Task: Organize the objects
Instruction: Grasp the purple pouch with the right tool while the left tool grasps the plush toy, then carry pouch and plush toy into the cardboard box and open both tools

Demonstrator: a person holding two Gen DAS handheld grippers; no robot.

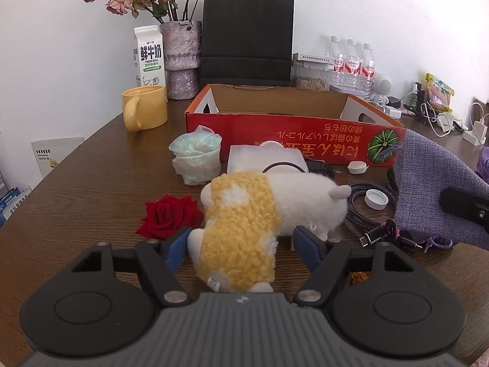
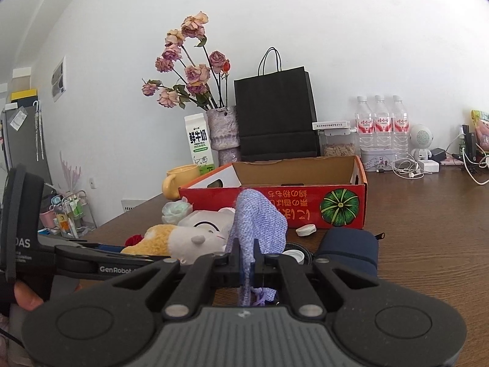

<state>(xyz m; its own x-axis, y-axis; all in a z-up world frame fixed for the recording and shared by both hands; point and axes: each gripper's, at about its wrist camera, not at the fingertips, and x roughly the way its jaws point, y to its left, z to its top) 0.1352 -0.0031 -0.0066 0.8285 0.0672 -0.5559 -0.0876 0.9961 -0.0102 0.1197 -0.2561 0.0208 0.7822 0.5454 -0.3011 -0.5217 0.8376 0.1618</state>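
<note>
A yellow and white plush toy (image 1: 244,214) lies on the wooden table (image 1: 91,189), in front of an open red cardboard box (image 1: 290,134). My left gripper (image 1: 241,244) is open, its blue pads on either side of the toy's yellow rear. My right gripper (image 2: 247,263) is shut on a purple woven fabric pouch (image 2: 256,217) and holds it up off the table. The pouch also shows at the right of the left wrist view (image 1: 440,183). The plush toy shows left of it in the right wrist view (image 2: 180,238).
A red rose (image 1: 171,214), a wrapped green bundle (image 1: 197,156), a white packet (image 1: 266,159), bottle caps (image 1: 376,198), cables (image 1: 360,211) and a dark blue case (image 2: 348,250) lie near the box. A yellow mug (image 1: 143,107), milk carton, vase, black bag and water bottles stand behind.
</note>
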